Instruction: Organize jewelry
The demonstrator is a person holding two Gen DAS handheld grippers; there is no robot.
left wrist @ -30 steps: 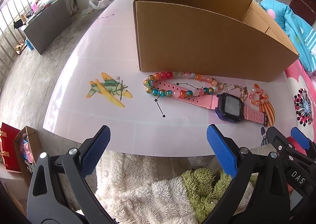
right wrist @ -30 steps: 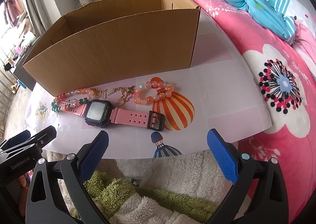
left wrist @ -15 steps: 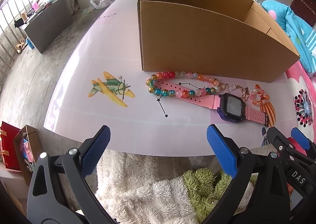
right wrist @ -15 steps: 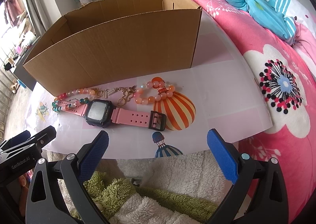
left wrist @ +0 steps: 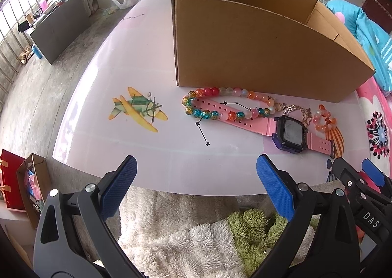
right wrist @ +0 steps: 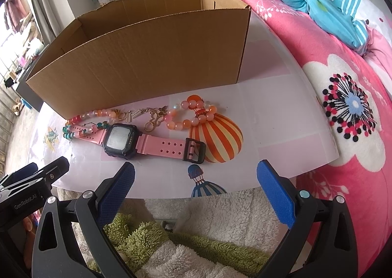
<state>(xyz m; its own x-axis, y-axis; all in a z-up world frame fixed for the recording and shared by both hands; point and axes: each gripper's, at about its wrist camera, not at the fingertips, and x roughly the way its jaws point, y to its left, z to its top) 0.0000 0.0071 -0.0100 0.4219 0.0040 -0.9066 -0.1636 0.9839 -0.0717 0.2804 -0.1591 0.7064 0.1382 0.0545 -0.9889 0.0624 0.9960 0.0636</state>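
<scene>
A pink-strapped digital watch (left wrist: 290, 133) (right wrist: 121, 139) lies on the pale table in front of an open cardboard box (left wrist: 264, 57) (right wrist: 147, 62). A multicoloured bead bracelet (left wrist: 220, 104) (right wrist: 83, 118) loops over the watch strap's far end. A small orange bead bracelet (left wrist: 324, 121) (right wrist: 193, 116) and a gold chain (right wrist: 154, 117) lie beside the watch. My left gripper (left wrist: 196, 180) hangs open at the table's near edge, empty. My right gripper (right wrist: 196, 180) is also open and empty, just short of the watch buckle.
The table top (left wrist: 147, 150) carries printed pictures: an airplane (left wrist: 137, 108) and a striped balloon (right wrist: 220, 138). A pink flowered bed cover (right wrist: 343, 106) borders the right side. Fluffy white and green fabric (right wrist: 196, 241) lies below the table edge. Floor and clutter are at left.
Both grippers have edged slightly closer to the table and jewelry. Nothing on the table has moved; both stay open.
</scene>
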